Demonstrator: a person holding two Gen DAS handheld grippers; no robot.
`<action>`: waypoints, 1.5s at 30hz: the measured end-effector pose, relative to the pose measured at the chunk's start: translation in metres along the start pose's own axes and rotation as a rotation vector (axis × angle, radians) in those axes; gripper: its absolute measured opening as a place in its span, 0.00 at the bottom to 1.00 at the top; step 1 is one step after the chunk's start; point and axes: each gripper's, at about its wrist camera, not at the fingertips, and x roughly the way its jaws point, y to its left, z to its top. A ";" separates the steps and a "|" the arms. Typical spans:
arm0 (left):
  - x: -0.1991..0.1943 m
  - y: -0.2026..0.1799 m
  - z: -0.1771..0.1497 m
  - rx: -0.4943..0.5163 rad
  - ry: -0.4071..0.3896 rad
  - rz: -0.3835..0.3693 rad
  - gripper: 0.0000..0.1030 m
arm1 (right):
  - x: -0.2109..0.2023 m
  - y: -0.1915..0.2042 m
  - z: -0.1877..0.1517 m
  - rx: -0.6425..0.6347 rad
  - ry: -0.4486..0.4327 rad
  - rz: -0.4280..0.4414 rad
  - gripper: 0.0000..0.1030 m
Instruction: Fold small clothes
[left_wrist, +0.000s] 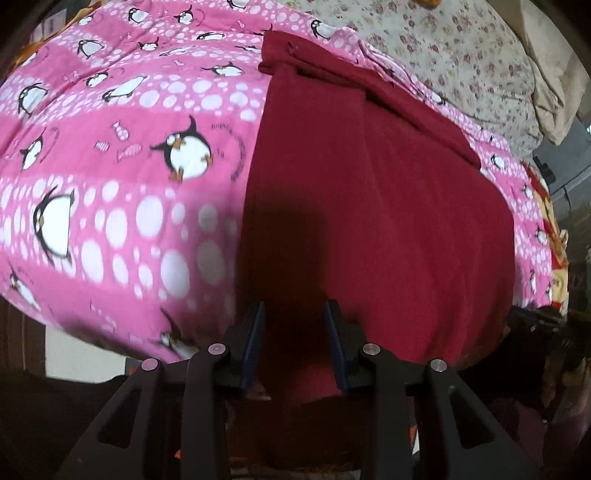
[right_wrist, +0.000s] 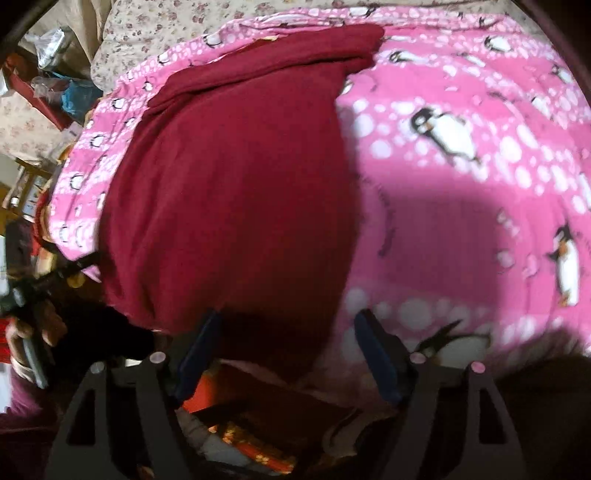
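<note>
A dark red garment (left_wrist: 369, 206) lies flat on a pink penguin-print blanket (left_wrist: 129, 155), with a folded band along its far edge. My left gripper (left_wrist: 295, 310) is open, its jaws straddling the garment's near left edge just above the cloth. In the right wrist view the same garment (right_wrist: 236, 184) fills the left centre on the blanket (right_wrist: 461, 192). My right gripper (right_wrist: 288, 325) is open wide at the garment's near right corner, with nothing between its fingers.
A floral sheet (left_wrist: 461, 62) lies beyond the blanket, with a beige pillow (left_wrist: 550, 85) at the far right. Cluttered shelves and bags (right_wrist: 48, 92) stand at the left of the right wrist view. The blanket's near edge drops off below both grippers.
</note>
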 end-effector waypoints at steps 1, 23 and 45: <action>0.000 -0.001 -0.003 0.002 -0.003 0.005 0.12 | 0.001 -0.001 0.000 0.006 0.005 0.011 0.77; -0.049 -0.001 0.012 -0.028 -0.105 -0.151 0.00 | -0.040 0.015 0.009 -0.030 -0.167 0.191 0.11; -0.025 0.012 0.011 -0.084 0.032 -0.018 0.28 | -0.057 -0.022 0.039 0.102 -0.153 0.147 0.57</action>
